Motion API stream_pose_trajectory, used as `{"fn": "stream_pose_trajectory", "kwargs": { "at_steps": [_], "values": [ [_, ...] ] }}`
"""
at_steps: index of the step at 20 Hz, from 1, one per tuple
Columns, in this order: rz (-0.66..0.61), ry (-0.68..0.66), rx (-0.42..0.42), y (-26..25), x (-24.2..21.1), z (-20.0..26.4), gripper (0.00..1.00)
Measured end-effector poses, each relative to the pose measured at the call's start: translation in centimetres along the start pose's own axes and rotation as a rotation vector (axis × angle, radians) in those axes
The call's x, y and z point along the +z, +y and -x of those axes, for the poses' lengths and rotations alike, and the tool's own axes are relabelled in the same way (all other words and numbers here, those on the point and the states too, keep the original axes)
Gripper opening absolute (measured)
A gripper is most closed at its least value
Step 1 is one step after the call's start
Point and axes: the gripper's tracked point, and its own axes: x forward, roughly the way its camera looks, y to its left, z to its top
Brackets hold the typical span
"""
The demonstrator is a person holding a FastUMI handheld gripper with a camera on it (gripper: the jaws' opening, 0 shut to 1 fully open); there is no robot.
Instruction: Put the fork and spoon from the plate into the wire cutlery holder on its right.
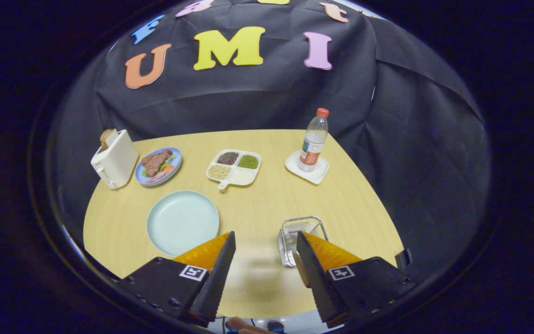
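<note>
Tongs (265,257) wide open — nothing between.

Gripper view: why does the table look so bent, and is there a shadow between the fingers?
Gripper view: fisheye lens bows the table edge; the open gripper casts a soft shadow on the wood between its fingers; objects beyond, like the bottle, stay sharp.

Two plates (182,221) (158,166), one toaster (114,160), one bottle (313,141).
</note>
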Motion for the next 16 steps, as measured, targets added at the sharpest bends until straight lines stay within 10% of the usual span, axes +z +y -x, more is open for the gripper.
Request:
{"fn": "stream_pose_trajectory", "kwargs": {
  "at_steps": [3, 16],
  "values": [
    [0.023, -0.044, 0.023, 1.8, 1.1, 1.0, 0.97],
    [-0.07, -0.284, 0.074, 6.1, 5.7, 9.9, 0.97]
  ]
}}
